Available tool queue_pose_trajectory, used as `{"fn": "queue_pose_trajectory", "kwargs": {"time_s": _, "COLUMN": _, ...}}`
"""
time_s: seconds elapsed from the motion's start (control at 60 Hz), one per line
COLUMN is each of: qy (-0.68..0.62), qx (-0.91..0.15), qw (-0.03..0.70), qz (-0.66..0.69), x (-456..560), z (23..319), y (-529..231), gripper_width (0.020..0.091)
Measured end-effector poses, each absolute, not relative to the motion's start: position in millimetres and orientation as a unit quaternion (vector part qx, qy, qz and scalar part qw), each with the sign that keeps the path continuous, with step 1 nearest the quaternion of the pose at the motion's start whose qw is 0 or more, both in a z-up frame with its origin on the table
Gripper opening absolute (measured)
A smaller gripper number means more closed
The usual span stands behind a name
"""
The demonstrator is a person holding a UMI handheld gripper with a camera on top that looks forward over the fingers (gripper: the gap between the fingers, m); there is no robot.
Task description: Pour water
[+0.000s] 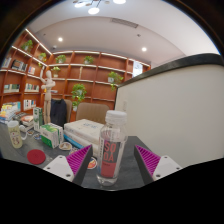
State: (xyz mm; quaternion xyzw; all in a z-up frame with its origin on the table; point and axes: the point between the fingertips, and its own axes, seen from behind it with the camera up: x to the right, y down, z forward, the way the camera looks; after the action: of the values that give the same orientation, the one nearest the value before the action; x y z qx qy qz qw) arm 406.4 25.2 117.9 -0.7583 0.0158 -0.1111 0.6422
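A long table (30, 160) stretches ahead, with bookshelves (30, 75) behind it and a white partition (180, 110) alongside. Boxes (50, 133) crowd the table near a small red lid (37, 156). The water bottle (112, 145) stands upright between the fingers of the gripper (113, 160), which are spread wide with gaps on both sides. Closing off-centre could tip the tall, light bottle; a weak squeeze could let the smooth plastic slip while pouring.

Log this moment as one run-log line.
task: pour water | hand-held gripper: open | bottle: upright on table, between fingers, capped | pour: not begun
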Motion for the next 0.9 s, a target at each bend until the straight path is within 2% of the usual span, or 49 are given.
{"fn": "queue_pose_trajectory", "kwargs": {"time_s": 0.067, "qy": -0.002, "qx": -0.761, "qw": 0.642, "qz": -0.097, "x": 412, "z": 110, "y": 52, "gripper_width": 0.0873}}
{"fn": "queue_pose_trajectory", "kwargs": {"time_s": 0.117, "qy": -0.014, "qx": -0.760, "qw": 0.644, "qz": -0.086, "x": 417, "z": 105, "y": 72, "gripper_width": 0.0821}}
{"fn": "queue_pose_trajectory", "kwargs": {"time_s": 0.15, "qy": -0.023, "qx": -0.757, "qw": 0.648, "qz": -0.080, "x": 421, "z": 104, "y": 83, "gripper_width": 0.0753}}
{"fn": "queue_pose_trajectory", "kwargs": {"time_s": 0.217, "qy": -0.043, "qx": -0.752, "qw": 0.655, "qz": -0.056, "x": 427, "z": 100, "y": 109, "gripper_width": 0.0565}}
{"fn": "queue_pose_trajectory", "kwargs": {"time_s": 0.283, "qy": -0.053, "qx": -0.751, "qw": 0.656, "qz": -0.047, "x": 424, "z": 97, "y": 116, "gripper_width": 0.0550}}
{"fn": "queue_pose_trajectory", "kwargs": {"time_s": 0.367, "qy": -0.053, "qx": -0.757, "qw": 0.650, "qz": -0.039, "x": 419, "z": 98, "y": 112, "gripper_width": 0.0497}}
{"fn": "queue_pose_trajectory", "kwargs": {"time_s": 0.467, "qy": -0.067, "qx": -0.758, "qw": 0.648, "qz": -0.039, "x": 413, "z": 97, "y": 111, "gripper_width": 0.0406}}
{"fn": "queue_pose_trajectory", "kwargs": {"time_s": 0.667, "qy": -0.083, "qx": -0.766, "qw": 0.632, "qz": -0.084, "x": 410, "z": 98, "y": 101, "gripper_width": 0.0405}}
{"fn": "queue_pose_trajectory", "kwargs": {"time_s": 0.9, "qy": -0.240, "qx": -0.699, "qw": 0.604, "qz": -0.298, "x": 342, "z": 142, "y": 73, "gripper_width": 0.0404}}
